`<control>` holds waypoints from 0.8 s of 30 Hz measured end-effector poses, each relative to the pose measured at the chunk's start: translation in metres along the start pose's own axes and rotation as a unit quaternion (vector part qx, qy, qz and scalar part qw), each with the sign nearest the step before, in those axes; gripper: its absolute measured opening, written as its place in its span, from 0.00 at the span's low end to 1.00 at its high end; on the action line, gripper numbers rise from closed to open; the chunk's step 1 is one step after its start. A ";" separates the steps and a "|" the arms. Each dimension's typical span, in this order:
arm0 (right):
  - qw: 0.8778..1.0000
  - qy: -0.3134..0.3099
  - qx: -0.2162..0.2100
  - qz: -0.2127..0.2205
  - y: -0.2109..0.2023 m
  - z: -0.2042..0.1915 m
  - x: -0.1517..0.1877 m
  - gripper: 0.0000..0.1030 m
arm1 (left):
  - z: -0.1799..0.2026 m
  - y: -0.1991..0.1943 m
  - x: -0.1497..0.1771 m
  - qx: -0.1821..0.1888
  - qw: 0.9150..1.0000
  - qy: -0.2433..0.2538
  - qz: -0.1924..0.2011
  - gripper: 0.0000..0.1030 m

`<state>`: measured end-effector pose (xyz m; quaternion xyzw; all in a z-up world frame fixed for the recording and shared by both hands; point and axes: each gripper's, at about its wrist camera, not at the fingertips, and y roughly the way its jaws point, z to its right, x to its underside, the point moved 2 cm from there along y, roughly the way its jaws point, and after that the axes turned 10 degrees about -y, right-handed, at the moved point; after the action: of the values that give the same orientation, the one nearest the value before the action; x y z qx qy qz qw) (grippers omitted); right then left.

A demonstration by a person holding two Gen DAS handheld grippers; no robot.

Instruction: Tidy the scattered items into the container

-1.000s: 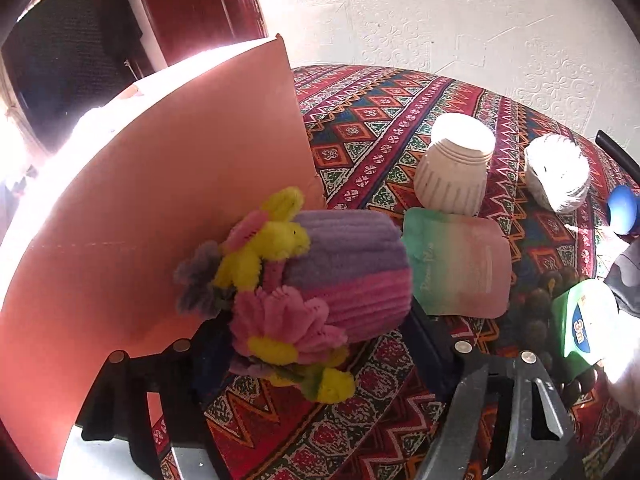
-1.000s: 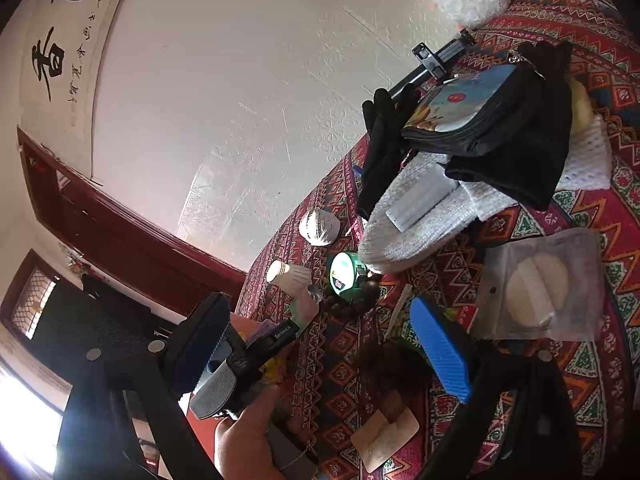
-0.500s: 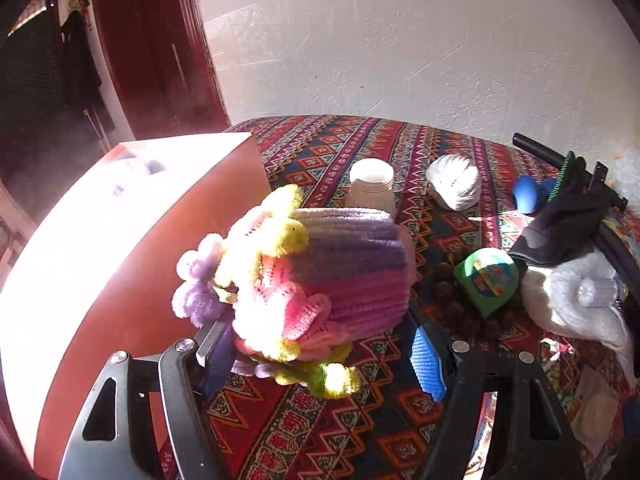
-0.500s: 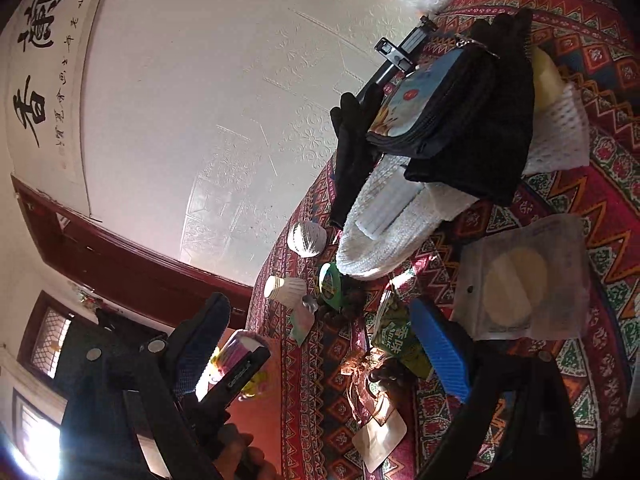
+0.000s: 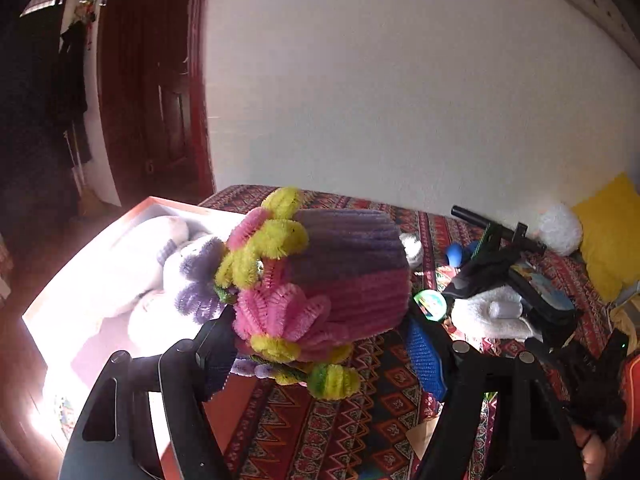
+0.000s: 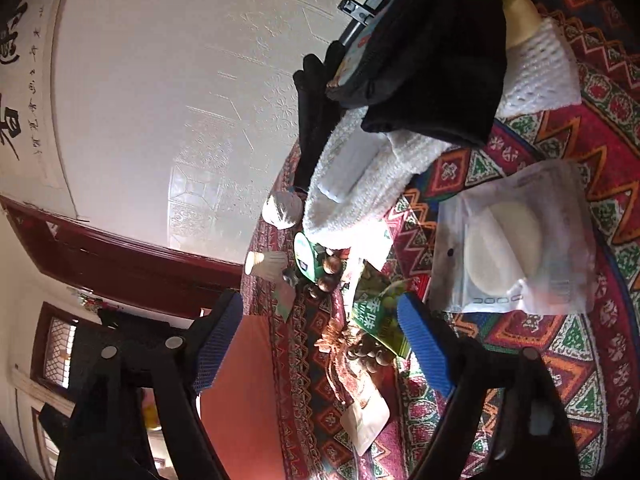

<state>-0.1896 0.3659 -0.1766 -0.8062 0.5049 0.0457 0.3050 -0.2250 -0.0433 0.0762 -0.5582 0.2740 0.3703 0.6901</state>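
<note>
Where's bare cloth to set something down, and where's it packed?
Bare cloth: a wide patch below the clear packet; a narrow strip between the orange box and the tasselled beads. Packed: white towel, black pouch, green sachet, tape roll.

The fuzzy pipe-cleaner pot point(image 5: 344, 276) — purple over pink ribbing, with yellow, pink and purple chenille flowers spilling toward nine o'clock — lies tipped on its side, raised above the patterned cloth. At its nine o'clock sits the orange container point(image 5: 168, 216), open-topped, holding white soft items washed out by sunlight.
</note>
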 end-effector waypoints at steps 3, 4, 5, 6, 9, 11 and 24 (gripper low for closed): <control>0.998 -0.050 0.019 -0.026 0.011 -0.014 0.006 0.68 | -0.046 0.010 -0.024 -0.006 0.999 -0.049 0.001 0.72; 0.996 -0.075 0.020 -0.039 0.016 -0.023 0.009 0.67 | -0.062 0.013 -0.030 -0.010 0.998 -0.064 -0.001 0.72; 0.993 -0.100 0.019 -0.054 0.021 -0.033 0.014 0.67 | -0.077 0.018 -0.035 -0.018 0.997 -0.077 -0.002 0.72; 0.991 -0.117 0.014 -0.068 0.027 -0.040 0.020 0.66 | -0.091 0.023 -0.039 -0.029 0.996 -0.087 -0.003 0.72; 0.984 -0.141 0.032 -0.103 0.046 -0.046 0.038 0.66 | -0.131 0.036 -0.044 -0.044 0.991 -0.129 -0.017 0.72; 0.975 -0.177 0.084 -0.110 0.055 -0.047 0.044 0.66 | -0.149 0.047 -0.043 -0.052 0.987 -0.147 -0.028 0.72; 0.885 -0.365 0.268 -0.106 0.081 -0.059 0.062 0.34 | -0.186 0.074 -0.035 -0.086 0.979 -0.172 -0.067 0.77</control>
<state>-0.2419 0.2611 -0.1885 -0.6686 0.2623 0.1672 0.6754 -0.2995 -0.2240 0.0197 -0.5604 0.0800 0.4365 0.6993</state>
